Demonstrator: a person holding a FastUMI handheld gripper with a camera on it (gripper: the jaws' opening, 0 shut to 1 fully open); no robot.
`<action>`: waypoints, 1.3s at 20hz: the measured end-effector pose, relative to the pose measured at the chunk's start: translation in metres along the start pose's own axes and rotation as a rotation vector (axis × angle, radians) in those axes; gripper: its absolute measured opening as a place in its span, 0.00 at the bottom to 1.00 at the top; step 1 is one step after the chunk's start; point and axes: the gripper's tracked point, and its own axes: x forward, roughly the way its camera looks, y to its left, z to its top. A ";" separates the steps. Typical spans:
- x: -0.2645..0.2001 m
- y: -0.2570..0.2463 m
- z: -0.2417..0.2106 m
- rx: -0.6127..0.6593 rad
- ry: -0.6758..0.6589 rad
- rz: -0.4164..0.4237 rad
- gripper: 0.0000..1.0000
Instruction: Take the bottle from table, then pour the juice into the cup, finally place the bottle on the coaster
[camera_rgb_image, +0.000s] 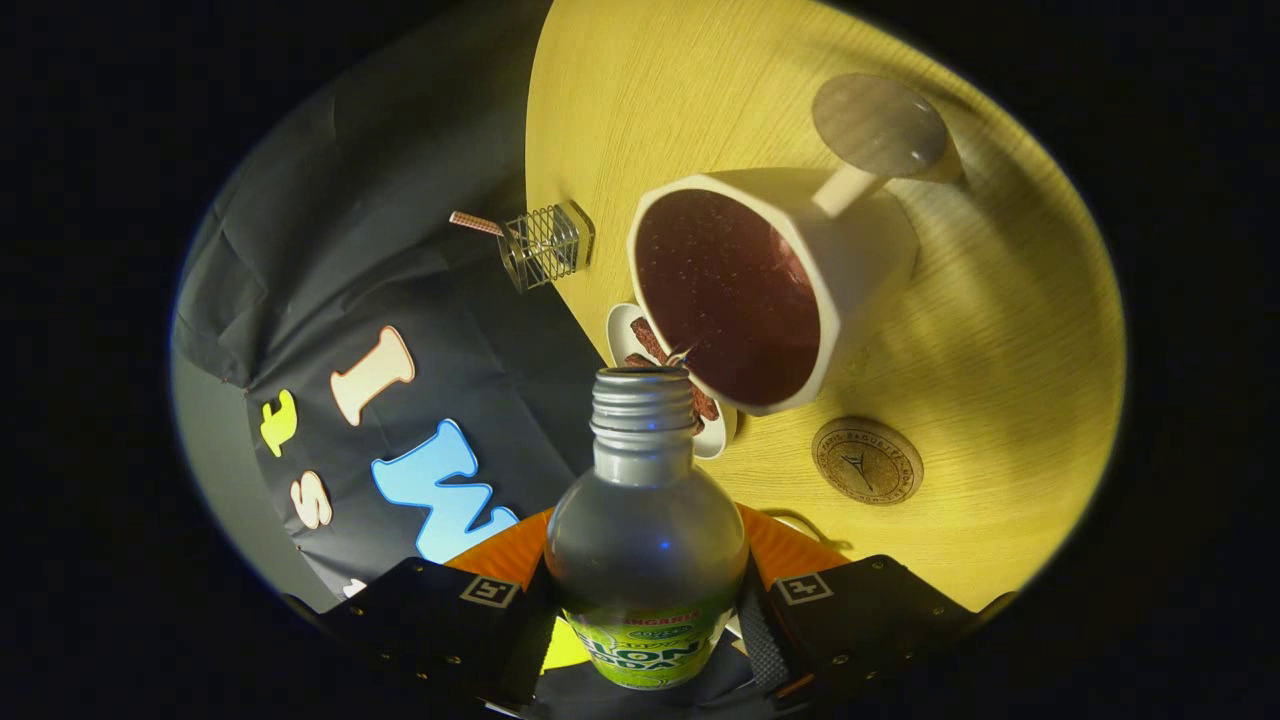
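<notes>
My gripper (645, 610) is shut on a silver bottle (645, 530) with a green label and an open threaded neck, held between both fingers. The view is tilted hard, so the bottle leans toward a white angular cup (800, 260) with a handle, just beyond the bottle's mouth. The cup holds dark red juice (725, 290) nearly to its brim. A round cork coaster (867, 460) lies on the yellow wooden table (1000, 330), beside the cup and ahead of my right finger.
A small white dish (625, 335) with brown snack sticks sits partly behind the bottle's neck, next to the cup. A wire holder (545, 245) stands at the table's edge. A round wooden disc (880, 125) lies beyond the cup's handle.
</notes>
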 end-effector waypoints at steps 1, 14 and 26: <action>0.000 0.001 0.000 -0.001 0.000 -0.001 0.78; 0.001 -0.001 0.003 0.028 -0.013 0.003 0.78; 0.003 0.004 -0.003 0.021 -0.003 0.014 0.78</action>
